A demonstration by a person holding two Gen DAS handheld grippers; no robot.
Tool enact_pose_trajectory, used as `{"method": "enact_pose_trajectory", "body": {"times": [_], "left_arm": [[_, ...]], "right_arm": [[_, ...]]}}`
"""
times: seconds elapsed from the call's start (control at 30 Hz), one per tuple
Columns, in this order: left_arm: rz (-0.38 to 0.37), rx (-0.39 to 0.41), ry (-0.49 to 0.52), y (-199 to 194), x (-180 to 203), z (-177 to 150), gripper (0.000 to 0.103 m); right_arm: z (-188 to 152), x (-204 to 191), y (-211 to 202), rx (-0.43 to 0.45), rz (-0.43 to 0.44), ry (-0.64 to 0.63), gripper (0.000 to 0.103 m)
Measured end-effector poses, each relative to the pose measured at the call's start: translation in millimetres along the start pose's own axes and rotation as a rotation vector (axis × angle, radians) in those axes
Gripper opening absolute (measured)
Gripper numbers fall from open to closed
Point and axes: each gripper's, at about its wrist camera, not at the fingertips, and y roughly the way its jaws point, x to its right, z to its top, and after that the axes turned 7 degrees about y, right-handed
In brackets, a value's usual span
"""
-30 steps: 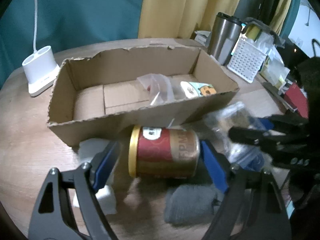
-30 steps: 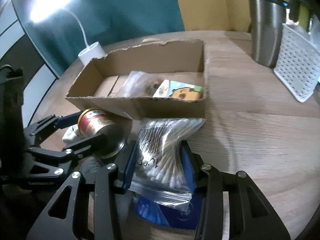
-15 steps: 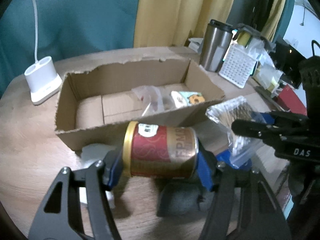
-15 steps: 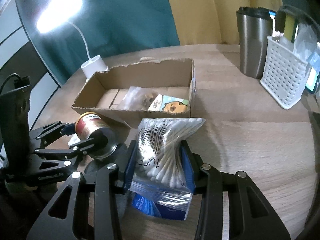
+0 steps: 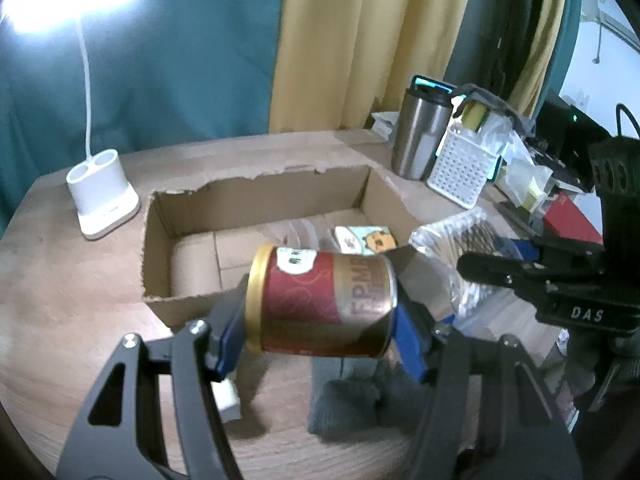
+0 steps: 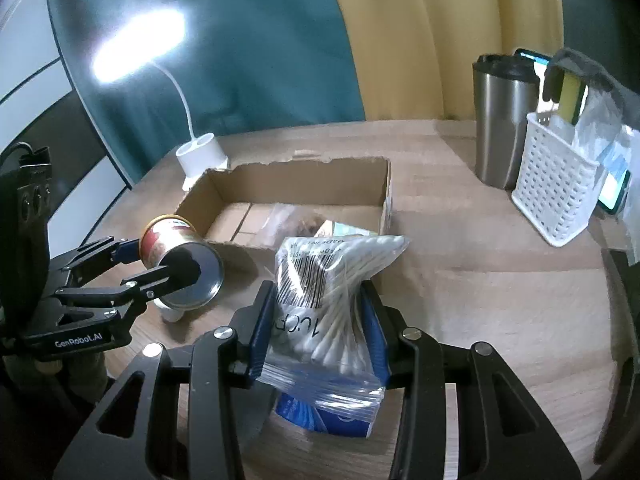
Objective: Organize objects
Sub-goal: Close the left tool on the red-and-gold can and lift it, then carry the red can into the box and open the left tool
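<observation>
Both loads have risen off the bench: left gripper [image 5: 320,320] clamps the red-and-gold tin can [image 5: 320,304], right gripper [image 6: 320,320] pinches the clear cotton-swab bag [image 6: 332,292], next needing carriage over the open cardboard box [image 5: 256,200].

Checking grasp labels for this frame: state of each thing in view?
Left gripper: shut on can.
Can: on its side, lifted off the table.
Right gripper: shut on swab bag.
Swab bag: held, squeezed at the middle.
Box: open, a few items inside.
Lamp: on.
Tumbler: upright, lidded.
</observation>
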Motion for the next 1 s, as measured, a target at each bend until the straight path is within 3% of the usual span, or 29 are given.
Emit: {"method": "enact_pose_trajectory", "body": {"times": [0.5,1.0], "left_arm": [[0.027,0.033,-0.015,-5.4,-8.6,15.0,0.064],[0.014,0.005,-0.020,24.0,-6.1,30.9,0.064]], "right_arm": [[15.6,5.4,-4.3,0.027,0.009,-0.009,0.044],[27.9,21.0,2.9,0.043,0.015,0.013,0.044]]}}
